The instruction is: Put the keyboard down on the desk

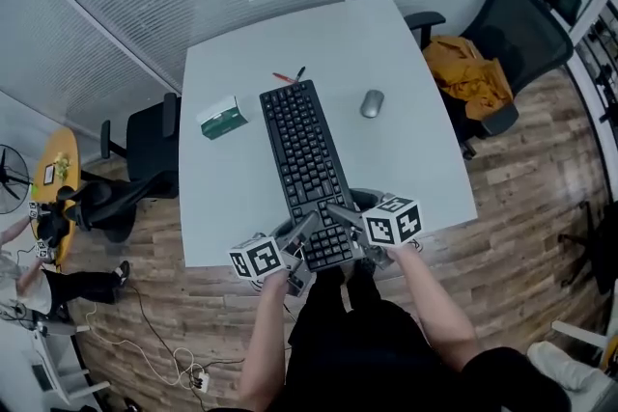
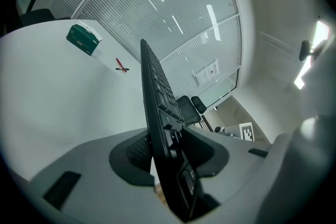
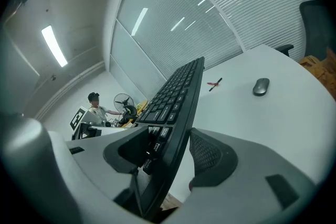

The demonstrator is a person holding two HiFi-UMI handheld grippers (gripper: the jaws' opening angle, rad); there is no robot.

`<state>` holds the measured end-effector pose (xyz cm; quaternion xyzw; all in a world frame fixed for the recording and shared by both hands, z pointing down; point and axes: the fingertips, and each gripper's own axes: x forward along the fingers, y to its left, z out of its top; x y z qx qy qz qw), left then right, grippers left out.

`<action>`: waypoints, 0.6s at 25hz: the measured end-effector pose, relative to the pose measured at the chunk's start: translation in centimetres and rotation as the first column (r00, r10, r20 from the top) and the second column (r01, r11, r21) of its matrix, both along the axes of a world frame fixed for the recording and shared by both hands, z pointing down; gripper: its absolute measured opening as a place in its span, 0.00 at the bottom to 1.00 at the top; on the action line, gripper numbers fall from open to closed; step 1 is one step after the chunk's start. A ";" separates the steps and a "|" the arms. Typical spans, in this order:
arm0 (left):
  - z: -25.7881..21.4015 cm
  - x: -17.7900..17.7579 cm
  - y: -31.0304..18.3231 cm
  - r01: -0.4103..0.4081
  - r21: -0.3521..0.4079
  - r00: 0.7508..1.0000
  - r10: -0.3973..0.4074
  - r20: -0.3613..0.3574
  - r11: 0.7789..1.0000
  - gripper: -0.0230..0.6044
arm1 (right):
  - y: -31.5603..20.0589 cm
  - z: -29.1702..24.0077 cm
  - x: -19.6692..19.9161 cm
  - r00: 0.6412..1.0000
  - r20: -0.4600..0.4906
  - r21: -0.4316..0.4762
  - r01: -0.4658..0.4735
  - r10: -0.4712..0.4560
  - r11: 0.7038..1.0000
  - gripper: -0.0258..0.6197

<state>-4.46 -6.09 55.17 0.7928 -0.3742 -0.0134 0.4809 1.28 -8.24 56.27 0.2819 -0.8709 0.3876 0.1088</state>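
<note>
Left tool (image 1: 301, 241) and right tool (image 1: 340, 219) pinch the keyboard (image 1: 301, 159) by its near end, lower centre, over the desk (image 1: 222, 198) edge. Left gripper view: jaws clamp it. Right gripper view: likewise. Setting down and release seemingly remain.

Bits and pieces around our work

We see a grey mouse (image 1: 372, 103) well apart from a green box (image 1: 222, 118); a red pen (image 1: 283, 77) lies beside what may be a black one (image 1: 300, 72); an orange garment (image 1: 465, 72) sits crumpled on a black office chair (image 1: 526, 14).
</note>
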 end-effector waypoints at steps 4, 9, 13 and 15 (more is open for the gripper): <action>2.1 -1.7 0.0 0.024 -0.036 1.000 -0.024 -0.007 0.999 0.25 | -0.1 1.8 -1.5 1.000 -0.018 -0.034 0.021 -0.022 0.999 0.43; 3.7 -2.9 -0.8 0.054 -0.090 0.996 -0.059 -0.061 0.995 0.25 | -1.3 3.7 -3.2 0.996 -0.061 -0.075 0.053 -0.057 0.996 0.44; 4.8 -4.4 -2.0 0.059 -0.113 0.995 -0.068 -0.078 0.992 0.25 | -2.6 4.7 -4.7 0.994 -0.086 -0.102 0.059 -0.068 0.993 0.44; 5.4 -4.9 -2.6 0.057 -0.131 0.994 -0.069 -0.088 0.990 0.25 | -3.2 5.3 -5.2 0.993 -0.099 -0.117 0.054 -0.066 0.992 0.44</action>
